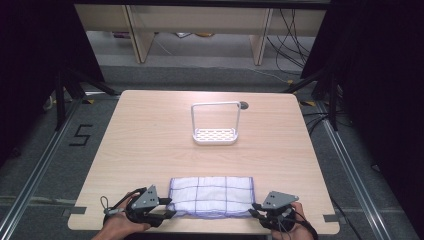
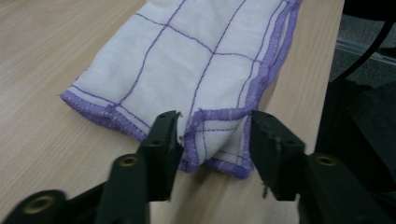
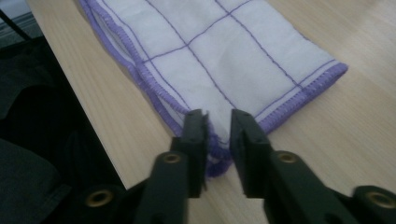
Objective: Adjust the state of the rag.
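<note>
Folded cloth point(image 1: 211, 196) at table point(image 1: 150, 140) near edge — L gripper point(image 2: 215, 135), R gripper point(image 3: 219, 128) at its corners

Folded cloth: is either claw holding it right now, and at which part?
Neither grips it: both corners of the cloth lie between open jaws, the left claw and right claw.

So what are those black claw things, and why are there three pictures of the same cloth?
They are tools that a person holds, one hand-held gripper in each hand. The left hand-held gripper and the right hand-held gripper each carry a small camera that looks along the two black jaws. The big picture comes from a camera above the table. The other two are those close-up views.

On the table lies a folded white cloth with purple lines, and farther back a white rack. Each gripper has a near corner of the cloth between its open jaws. Nothing is lifted: the cloth lies flat.
</note>
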`<state>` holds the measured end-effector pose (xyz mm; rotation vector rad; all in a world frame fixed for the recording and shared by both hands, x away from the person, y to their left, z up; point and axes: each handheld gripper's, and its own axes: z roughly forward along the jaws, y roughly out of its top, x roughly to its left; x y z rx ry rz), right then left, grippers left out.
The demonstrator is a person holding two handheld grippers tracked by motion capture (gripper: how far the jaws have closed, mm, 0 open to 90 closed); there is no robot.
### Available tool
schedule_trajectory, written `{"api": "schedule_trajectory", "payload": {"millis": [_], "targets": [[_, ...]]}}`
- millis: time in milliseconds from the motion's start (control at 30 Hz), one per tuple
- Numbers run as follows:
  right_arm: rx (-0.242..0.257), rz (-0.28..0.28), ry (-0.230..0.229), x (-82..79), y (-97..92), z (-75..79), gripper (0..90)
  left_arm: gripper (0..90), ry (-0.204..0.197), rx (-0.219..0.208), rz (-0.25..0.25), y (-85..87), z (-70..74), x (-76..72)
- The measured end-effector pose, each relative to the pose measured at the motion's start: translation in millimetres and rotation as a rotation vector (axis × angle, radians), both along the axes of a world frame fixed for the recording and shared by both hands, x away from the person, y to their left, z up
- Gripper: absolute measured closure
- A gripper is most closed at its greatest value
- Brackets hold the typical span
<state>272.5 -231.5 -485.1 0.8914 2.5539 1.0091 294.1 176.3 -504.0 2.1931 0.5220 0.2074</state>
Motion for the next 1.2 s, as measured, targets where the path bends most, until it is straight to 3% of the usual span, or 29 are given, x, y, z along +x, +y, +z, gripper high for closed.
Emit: {"api": "schedule_trajectory", "payload": {"millis": [33,67,100,133,200,300,367,433,533,600,633,667,800,933,1200], "targets": [[0.023,-0.065,-0.043,1.1,-6.4,7.3,60.5,39.1,0.004,-0.031,0.013,0.7,3.0,-0.5],[0.023,-0.065,-0.043,1.1,-6.4,7.3,60.5,39.1,0.01,-0.042,0.026,1.5,5.6,-0.2],[0.078,-0.148,-0.068,5.0,-13.9,15.7,54.6,34.3,0.02,-0.072,0.04,2.2,9.2,2.1],[0.078,-0.148,-0.068,5.0,-13.9,15.7,54.6,34.3,0.022,-0.079,0.041,3.5,11.2,4.9],[0.104,-0.218,-0.054,9.1,-17.3,20.1,51.7,31.6,0.025,-0.093,0.076,4.2,15.5,12.9],[0.115,-0.255,-0.048,13.6,-13.9,20.2,49.1,31.4,0.026,-0.121,0.154,1.5,18.0,30.0],[0.088,-0.24,-0.036,15.9,-6.3,17.6,47.4,31.4,0.025,-0.118,0.186,-0.2,18.0,41.5],[0.071,-0.235,-0.024,15.9,-1.7,13.1,46.0,31.2,0.018,-0.053,0.202,-2.7,16.3,59.4],[0.053,-0.235,-0.007,15.6,1.3,8.4,44.7,31.2,0.018,-0.016,0.217,-4.4,12.9,68.3],[0.035,-0.239,0.006,16.3,2.8,3.6,43.3,31.0,0.041,-0.007,0.23,-7.6,8.4,73.6],[0.035,-0.239,0.006,16.3,2.8,3.6,43.3,31.0,0.038,0.022,0.223,-7.8,7.1,76.1],[0.039,-0.257,0.035,13.7,6.4,2.1,43.0,31.0,0.047,0.014,0.23,-11.8,2.8,78.3],[-0.004,-0.236,0.032,11.4,10.1,-1.6,43.1,31.7,0.049,0.035,0.222,-15.9,-1.7,80.4],[-0.04,-0.244,0.065,10.2,11.8,-7.4,43.5,32.4,0.043,0.086,0.204,-20.5,-8.6,80.1],[-0.091,-0.236,0.045,9.3,14.3,-12.1,44.4,34.2,0.027,0.103,0.195,-21.4,-9.5,78.0]]}}
